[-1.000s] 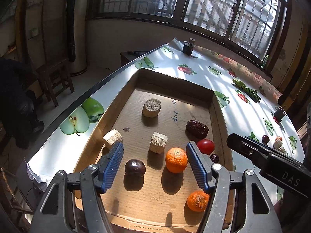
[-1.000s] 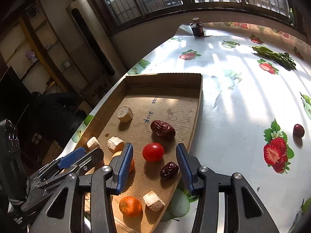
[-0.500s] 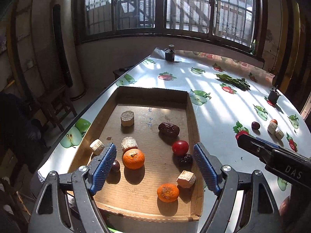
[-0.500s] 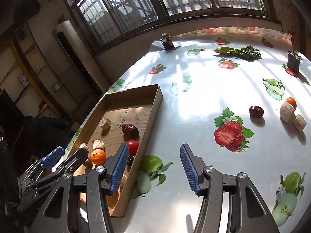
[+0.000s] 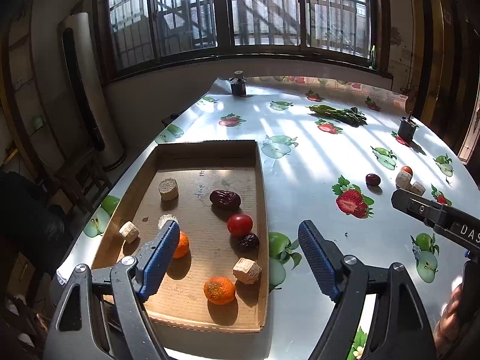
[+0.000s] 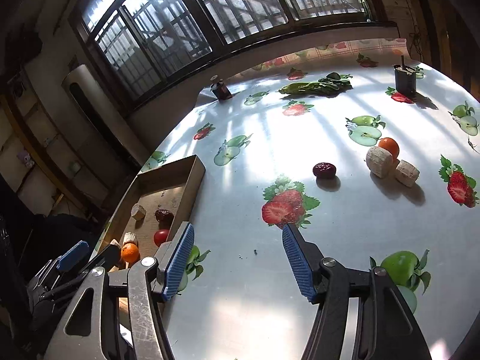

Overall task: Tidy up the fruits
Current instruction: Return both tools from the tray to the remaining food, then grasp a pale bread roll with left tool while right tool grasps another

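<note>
Barred windows fill the top of both views, sun striping the counter [image 5: 315, 156] and its fruit-print cloth. Lower left in the left wrist view sits the cardboard tray [image 5: 260, 180], holding two oranges, one at the front [image 5: 219, 290] and one half hidden behind the left finger [image 5: 181, 244]. Also in there: a glossy red tomato [image 5: 239, 225], a wrinkled dark date [image 5: 225, 199], a smaller dark fruit [image 5: 248, 242] and pale cut chunks. The left gripper [image 5: 237, 262] hovers with jaws spread wide, holding nothing.

The right wrist view catches the loose group at right of frame: a dark red fruit [image 6: 324, 170], a small orange [image 6: 389, 147] partly tucked behind a pale chunk [image 6: 379, 162], and another chunk [image 6: 406, 173] beside it. The right gripper [image 6: 237, 262] is wide open too, empty above bare cloth. The tray is mostly cut off here by the left finger. Leafy greens [image 6: 315, 85] lie far back, hard to identify.
</note>
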`<action>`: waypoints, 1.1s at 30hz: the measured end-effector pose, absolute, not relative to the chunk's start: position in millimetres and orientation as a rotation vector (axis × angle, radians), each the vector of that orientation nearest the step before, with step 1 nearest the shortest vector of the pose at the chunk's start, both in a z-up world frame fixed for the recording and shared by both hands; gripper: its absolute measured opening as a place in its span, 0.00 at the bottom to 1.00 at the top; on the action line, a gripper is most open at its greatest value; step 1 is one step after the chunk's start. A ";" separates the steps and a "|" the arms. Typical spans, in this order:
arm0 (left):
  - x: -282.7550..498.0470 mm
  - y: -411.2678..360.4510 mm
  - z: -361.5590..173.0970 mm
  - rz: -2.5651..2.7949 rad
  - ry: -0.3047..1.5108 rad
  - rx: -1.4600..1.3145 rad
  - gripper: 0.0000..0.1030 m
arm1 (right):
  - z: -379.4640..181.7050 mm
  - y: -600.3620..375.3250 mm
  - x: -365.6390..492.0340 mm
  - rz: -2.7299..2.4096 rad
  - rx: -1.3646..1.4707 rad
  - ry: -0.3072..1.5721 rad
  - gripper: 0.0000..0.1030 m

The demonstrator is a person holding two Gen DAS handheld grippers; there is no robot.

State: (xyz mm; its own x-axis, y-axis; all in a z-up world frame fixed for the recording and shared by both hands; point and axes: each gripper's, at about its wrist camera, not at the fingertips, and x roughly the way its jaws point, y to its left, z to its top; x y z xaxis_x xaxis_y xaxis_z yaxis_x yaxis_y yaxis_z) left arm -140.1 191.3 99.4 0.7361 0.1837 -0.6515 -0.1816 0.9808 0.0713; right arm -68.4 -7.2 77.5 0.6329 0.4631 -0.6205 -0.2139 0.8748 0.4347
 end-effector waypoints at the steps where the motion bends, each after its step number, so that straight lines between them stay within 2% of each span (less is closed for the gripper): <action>1: -139.3 189.4 99.3 0.201 0.718 0.009 0.78 | 77.3 -12.5 -68.2 0.388 0.340 0.797 0.64; 17: -108.7 155.6 69.8 0.041 0.841 -0.045 0.78 | 95.4 -173.1 -43.5 0.001 0.286 0.758 0.65; 27: -102.6 148.4 66.5 0.012 0.849 -0.050 0.78 | 43.9 -155.6 17.3 0.061 0.226 0.894 0.64; 33: -91.0 145.3 59.6 0.020 0.872 -0.066 0.78 | 28.6 -145.8 24.4 0.123 0.223 0.892 0.64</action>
